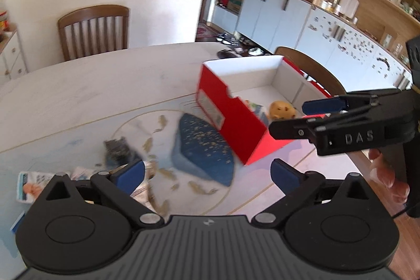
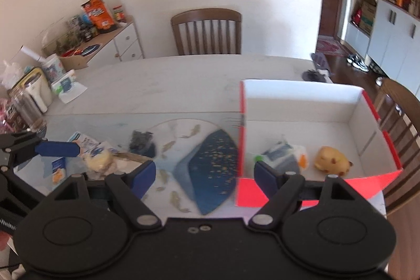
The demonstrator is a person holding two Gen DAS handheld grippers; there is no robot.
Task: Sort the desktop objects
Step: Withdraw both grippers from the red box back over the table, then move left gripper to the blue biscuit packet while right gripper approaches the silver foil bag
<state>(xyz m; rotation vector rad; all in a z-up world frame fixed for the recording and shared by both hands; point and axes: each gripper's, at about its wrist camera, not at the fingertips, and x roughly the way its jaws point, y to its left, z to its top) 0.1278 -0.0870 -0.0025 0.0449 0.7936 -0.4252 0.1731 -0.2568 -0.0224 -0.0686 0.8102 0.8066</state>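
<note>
Right wrist view: I read this as between picks, both tools held above the bench (image 2: 183, 80). Right hand-held gripper (image 2: 202, 176) open, empty; left hand-held gripper (image 1: 208, 173) likewise open, empty. Red box (image 2: 372, 184) holds 2 items: a yellow toy (image 2: 332, 158) and a wrapped packet (image 2: 282, 155). Dark pouch (image 2: 141, 142), blue fan-shaped piece (image 2: 212, 169) and snack packets (image 2: 97, 158) lie unsorted left of it. Next move calls for descending on 1.

Open red box (image 2: 309, 122) upright on tabletop right, yellow toy (image 2: 332, 162) and packet (image 2: 282, 155) inside, dark bundle (image 2: 141, 143) and snack packets (image 2: 97, 159) lying left
</note>
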